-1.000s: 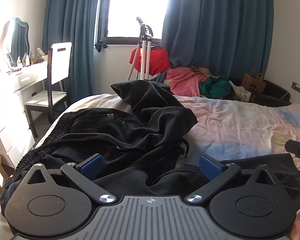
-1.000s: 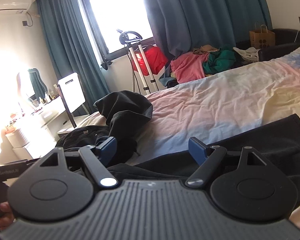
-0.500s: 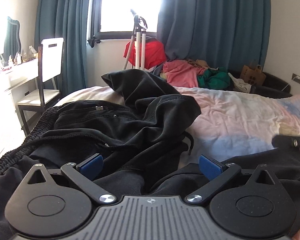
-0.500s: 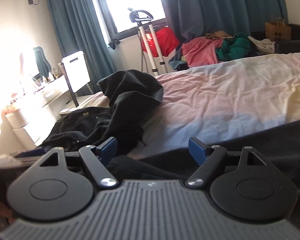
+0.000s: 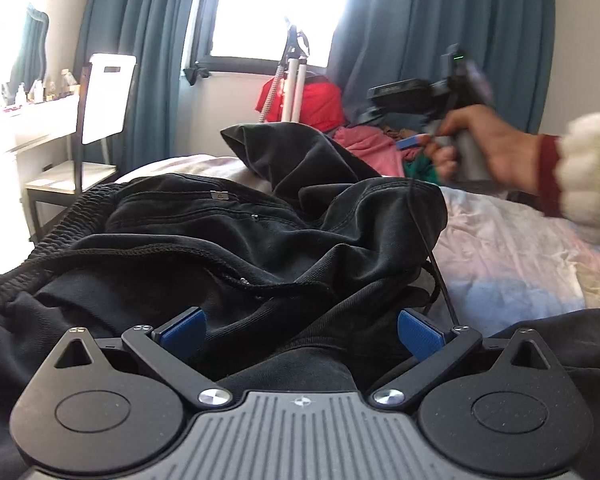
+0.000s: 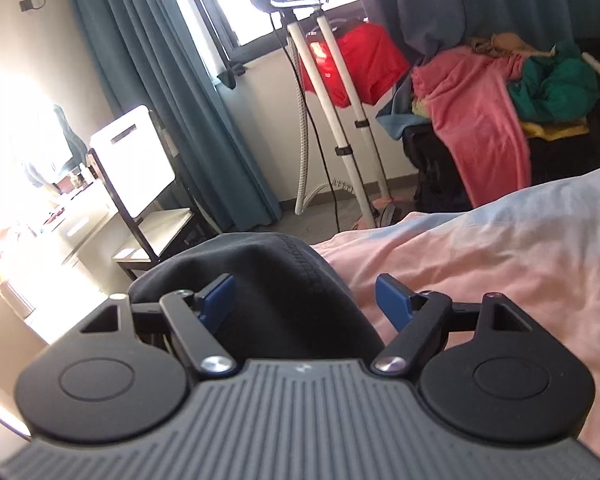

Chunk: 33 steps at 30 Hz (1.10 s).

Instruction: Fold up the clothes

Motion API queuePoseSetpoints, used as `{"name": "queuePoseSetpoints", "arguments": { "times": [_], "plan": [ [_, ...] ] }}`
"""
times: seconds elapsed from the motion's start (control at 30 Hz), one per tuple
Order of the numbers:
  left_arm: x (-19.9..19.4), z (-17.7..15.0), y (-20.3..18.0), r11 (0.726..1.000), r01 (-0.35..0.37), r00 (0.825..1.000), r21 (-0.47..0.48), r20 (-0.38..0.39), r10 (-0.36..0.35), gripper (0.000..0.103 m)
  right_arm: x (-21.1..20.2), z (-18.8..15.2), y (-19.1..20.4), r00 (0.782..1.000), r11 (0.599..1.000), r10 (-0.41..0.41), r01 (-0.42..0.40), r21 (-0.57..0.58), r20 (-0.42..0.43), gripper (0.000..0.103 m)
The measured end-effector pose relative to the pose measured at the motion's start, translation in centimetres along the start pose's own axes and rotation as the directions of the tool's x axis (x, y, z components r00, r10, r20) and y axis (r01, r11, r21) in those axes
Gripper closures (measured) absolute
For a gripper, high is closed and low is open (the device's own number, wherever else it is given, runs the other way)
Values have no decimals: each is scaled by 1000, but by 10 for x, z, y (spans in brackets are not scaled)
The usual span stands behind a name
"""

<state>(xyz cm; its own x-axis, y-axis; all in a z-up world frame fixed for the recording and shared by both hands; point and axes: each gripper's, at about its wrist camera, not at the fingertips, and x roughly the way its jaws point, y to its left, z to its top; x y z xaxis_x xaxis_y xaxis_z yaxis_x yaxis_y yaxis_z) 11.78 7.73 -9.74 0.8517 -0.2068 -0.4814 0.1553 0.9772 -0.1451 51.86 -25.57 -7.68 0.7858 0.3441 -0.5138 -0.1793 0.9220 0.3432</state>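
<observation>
Black trousers heaped at bed left edge. Soft, limp, fairly heavy; best grabbed at elastic waistband. Left gripper, right gripper: jaws spread, holding nothing.

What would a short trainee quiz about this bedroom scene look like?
1. True or false: the right claw is shut on the black clothes.
2. Which garment hangs beside the white steamer pole? A) red B) yellow C) striped
3. Fill in: the black clothes lie crumpled on the ____.

Key:
1. False. Its jaws stand open, with a raised black fold between them; the left claw is open too.
2. A, the red garment.
3. Bed.
</observation>
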Motion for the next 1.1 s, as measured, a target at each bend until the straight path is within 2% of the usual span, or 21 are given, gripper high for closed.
{"name": "queuePoseSetpoints", "arguments": {
  "times": [0.13,0.2,0.23,0.27,0.33,0.43,0.53,0.6,0.7,0.8,0.87,0.93,1.0,1.07,1.1],
  "plan": [
    [16,-5,2,997,71,997,-4,2,-71,0,64,7,13,995,1000,-3,2,-7,-99,25],
    [24,-8,2,995,96,995,-6,-5,-96,0,84,3,16,987,1000,31,-30,10,-160,34],
    [28,-9,2,995,99,995,-11,-18,-100,0,88,0,19,981,999,45,-41,26,-186,51],
    [31,-9,2,995,98,995,-19,-27,-99,0,89,-2,21,977,998,50,-44,34,-206,73],
    [35,-9,3,995,95,995,-37,-37,-96,0,81,-6,26,975,998,54,-50,25,-217,93],
    [34,-8,5,994,96,995,-59,-33,-98,0,39,-1,29,994,999,21,-18,31,-107,96],
    [25,-7,1,995,90,996,-46,-3,-90,0,-23,8,21,999,997,-32,31,68,22,96],
    [16,-5,-3,997,78,997,-25,18,-78,0,-71,13,10,991,992,-95,86,94,98,96],
    [2,-3,-10,998,69,997,2,45,-69,0,-146,13,-13,960,974,-192,161,158,203,96],
    [-13,1,-16,998,69,995,15,66,-70,0,-225,-1,-43,896,929,-328,249,272,300,96],
    [-21,3,-19,998,62,995,14,73,-63,0,-274,-24,-71,840,868,-429,283,408,331,96],
    [-26,6,-23,998,55,995,12,77,-55,0,-311,-61,-100,807,808,-489,276,521,331,96],
    [-31,7,-28,999,46,996,13,79,-47,0,-332,-105,-130,802,751,-516,257,608,299,96],
    [-35,5,-34,999,33,997,21,73,-34,0,-340,-150,-158,818,686,-519,225,692,249,96],
    [-35,4,-37,999,24,998,26,65,-26,0,-340,-170,-168,832,655,-509,209,726,220,96]
  ]
}}
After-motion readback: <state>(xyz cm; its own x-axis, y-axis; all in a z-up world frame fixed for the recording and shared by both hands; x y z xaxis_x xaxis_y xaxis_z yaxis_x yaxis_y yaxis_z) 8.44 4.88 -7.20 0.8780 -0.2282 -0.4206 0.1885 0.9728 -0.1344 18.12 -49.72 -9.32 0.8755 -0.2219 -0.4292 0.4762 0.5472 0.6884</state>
